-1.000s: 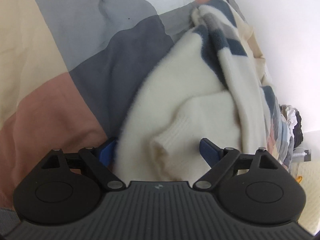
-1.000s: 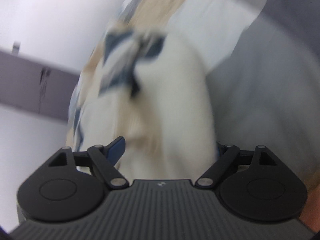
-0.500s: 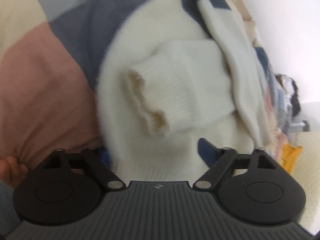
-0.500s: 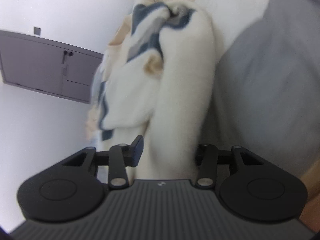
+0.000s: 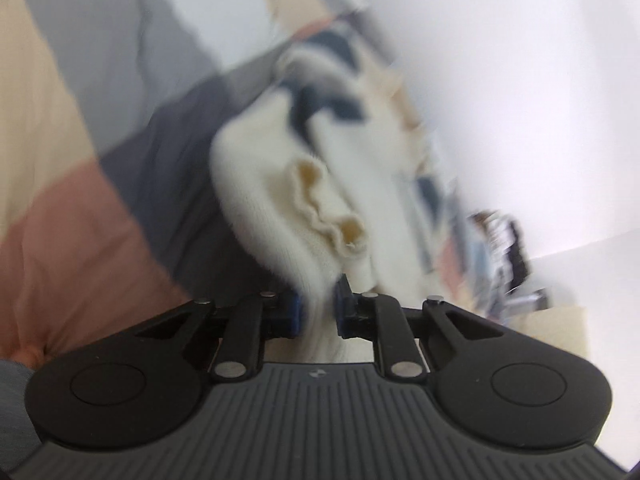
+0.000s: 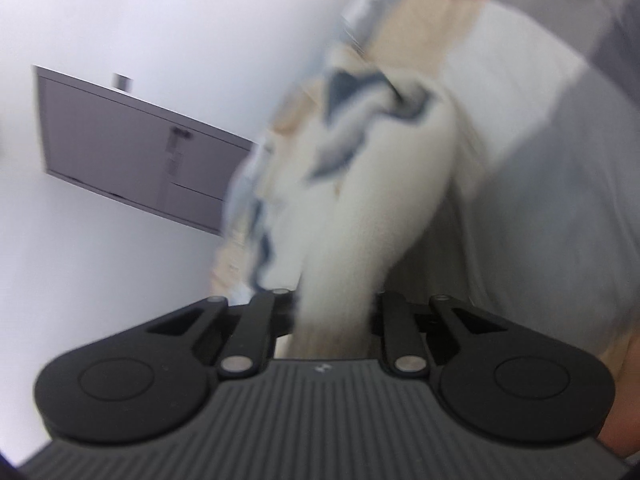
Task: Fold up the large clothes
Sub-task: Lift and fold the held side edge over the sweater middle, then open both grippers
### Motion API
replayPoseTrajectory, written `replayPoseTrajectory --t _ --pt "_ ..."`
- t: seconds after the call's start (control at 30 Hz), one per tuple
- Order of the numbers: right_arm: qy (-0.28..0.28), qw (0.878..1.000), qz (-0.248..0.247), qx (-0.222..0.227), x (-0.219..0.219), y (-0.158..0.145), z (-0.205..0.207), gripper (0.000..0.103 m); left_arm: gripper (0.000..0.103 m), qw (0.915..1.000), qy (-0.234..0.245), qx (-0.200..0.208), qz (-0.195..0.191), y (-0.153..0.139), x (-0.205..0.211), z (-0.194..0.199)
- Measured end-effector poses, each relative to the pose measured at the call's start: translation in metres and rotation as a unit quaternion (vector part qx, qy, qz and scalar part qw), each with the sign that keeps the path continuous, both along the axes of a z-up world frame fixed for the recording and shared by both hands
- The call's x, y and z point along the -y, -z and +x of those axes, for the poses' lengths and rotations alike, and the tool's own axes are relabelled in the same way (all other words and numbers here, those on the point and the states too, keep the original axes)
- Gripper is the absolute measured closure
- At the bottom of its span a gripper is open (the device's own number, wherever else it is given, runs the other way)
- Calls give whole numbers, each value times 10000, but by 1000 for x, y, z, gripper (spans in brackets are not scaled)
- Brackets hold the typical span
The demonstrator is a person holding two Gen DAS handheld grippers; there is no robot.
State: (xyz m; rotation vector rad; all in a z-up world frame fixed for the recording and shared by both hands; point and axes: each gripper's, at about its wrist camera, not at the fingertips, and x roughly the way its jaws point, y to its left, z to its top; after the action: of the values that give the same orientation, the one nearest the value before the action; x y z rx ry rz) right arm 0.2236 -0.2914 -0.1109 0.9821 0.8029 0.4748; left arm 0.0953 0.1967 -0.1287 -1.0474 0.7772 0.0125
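A cream knit sweater (image 5: 272, 184) with navy and beige patches lies bunched on a bedspread of large colour blocks (image 5: 80, 220). My left gripper (image 5: 318, 312) is shut on a fold of its cream fabric, just below a ribbed cuff (image 5: 328, 216). In the right wrist view the sweater (image 6: 380, 208) stretches away from me in a thick band. My right gripper (image 6: 334, 316) is shut on that band. Both views are blurred by motion.
A white wall (image 5: 520, 100) runs along the far side of the bed. A pile of dark and patterned clothes (image 5: 500, 248) lies at the right. A grey wall cabinet (image 6: 132, 152) shows in the right wrist view.
My left gripper has closed on the sweater fabric. My right gripper has tightened on its band. Both views have swung and the sweater has been pulled up off the bedspread.
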Motion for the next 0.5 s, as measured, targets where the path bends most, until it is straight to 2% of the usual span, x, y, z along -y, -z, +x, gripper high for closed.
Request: replayPoseTrajectory --t 0.13,0.23,0.43,0.5 --pt "-272 9947 865 484 21 -29 3 85 86 9959 -142 838 -315 -34 -16 -13" --pt "-398 9885 1247 751 25 -52 -2 85 88 9890 -217 1360 -542 -62 -28 -28" --pt "-610 9804 1493 1129 32 -94 -31 85 94 9758 -66 2083 -656 -110 -40 -73" --pt "-736 9763 1531 1341 37 -105 -47 85 94 9748 0 2193 -406 -120 -35 -88"
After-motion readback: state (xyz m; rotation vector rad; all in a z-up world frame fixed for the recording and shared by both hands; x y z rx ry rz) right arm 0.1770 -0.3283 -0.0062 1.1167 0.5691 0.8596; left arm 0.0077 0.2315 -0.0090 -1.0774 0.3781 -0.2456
